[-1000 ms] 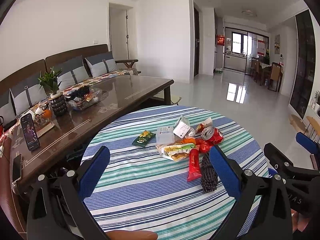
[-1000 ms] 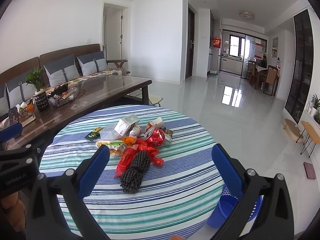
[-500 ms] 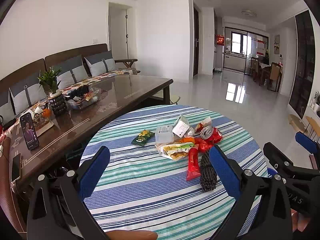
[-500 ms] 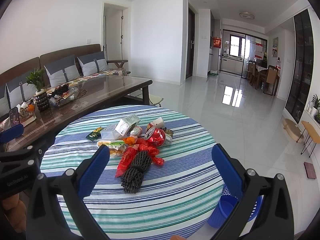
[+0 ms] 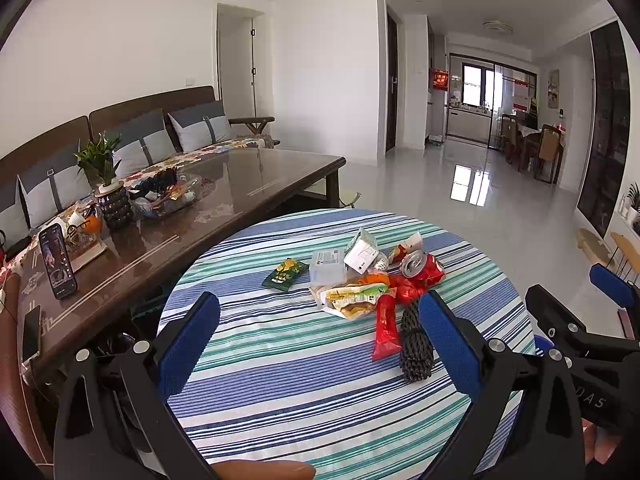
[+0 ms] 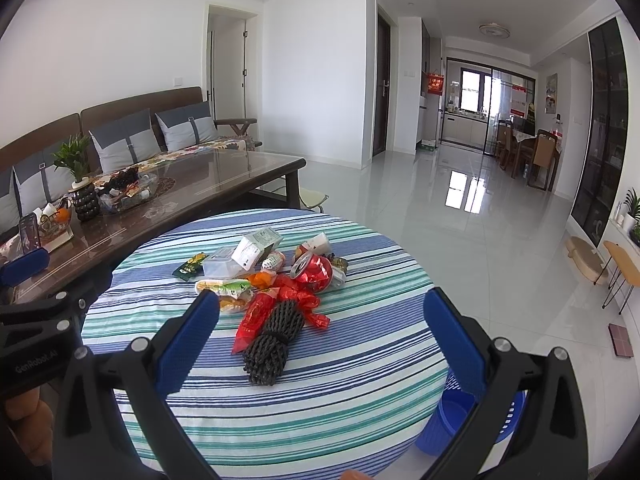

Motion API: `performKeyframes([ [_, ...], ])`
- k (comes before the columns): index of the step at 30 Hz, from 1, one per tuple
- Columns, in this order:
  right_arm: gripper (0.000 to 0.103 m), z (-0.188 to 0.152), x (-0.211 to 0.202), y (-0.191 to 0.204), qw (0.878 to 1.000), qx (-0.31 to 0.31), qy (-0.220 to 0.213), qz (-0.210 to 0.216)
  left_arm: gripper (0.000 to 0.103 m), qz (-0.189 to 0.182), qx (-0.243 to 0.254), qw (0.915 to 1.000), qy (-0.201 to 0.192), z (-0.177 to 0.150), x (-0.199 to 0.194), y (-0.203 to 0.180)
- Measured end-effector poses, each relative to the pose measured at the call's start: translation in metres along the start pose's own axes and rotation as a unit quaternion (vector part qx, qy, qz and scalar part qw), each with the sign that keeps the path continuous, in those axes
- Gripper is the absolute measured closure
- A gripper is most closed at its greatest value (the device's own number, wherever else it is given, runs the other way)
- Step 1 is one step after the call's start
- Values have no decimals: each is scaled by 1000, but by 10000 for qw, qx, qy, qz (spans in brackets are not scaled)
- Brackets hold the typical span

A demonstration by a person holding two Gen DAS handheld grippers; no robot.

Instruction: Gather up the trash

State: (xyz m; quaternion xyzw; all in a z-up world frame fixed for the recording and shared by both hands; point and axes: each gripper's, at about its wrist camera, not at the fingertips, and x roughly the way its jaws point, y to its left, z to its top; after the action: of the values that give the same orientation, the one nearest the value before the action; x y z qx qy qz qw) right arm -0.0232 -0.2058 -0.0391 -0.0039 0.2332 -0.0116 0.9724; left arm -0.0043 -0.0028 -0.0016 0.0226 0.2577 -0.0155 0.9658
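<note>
Trash pile (image 6: 276, 280) sits mid-table on the striped cloth (image 6: 320, 380); left gripper (image 5: 320, 344) and right gripper (image 6: 320, 344) gape wide, empty.

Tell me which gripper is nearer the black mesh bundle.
Right. The right gripper is lined up behind the black mesh bundle, jaws open on either side of it. The left gripper sits further to the left; the bundle is by its right finger.
</note>
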Motion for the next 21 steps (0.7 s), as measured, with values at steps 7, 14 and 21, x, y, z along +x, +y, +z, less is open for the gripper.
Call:
performKeyframes([
  [7, 5, 0, 0, 0, 10000, -4, 6, -2, 4, -10, 0, 10000, 9, -1, 0, 0],
  [14, 5, 0, -1, 0, 10000, -4, 2, -5, 4, -7, -3, 10000, 8, -1, 0, 0],
  [21, 5, 0, 0, 0, 10000, -5, 10, -5, 4, -12, -5, 10000, 13, 0, 0, 0],
])
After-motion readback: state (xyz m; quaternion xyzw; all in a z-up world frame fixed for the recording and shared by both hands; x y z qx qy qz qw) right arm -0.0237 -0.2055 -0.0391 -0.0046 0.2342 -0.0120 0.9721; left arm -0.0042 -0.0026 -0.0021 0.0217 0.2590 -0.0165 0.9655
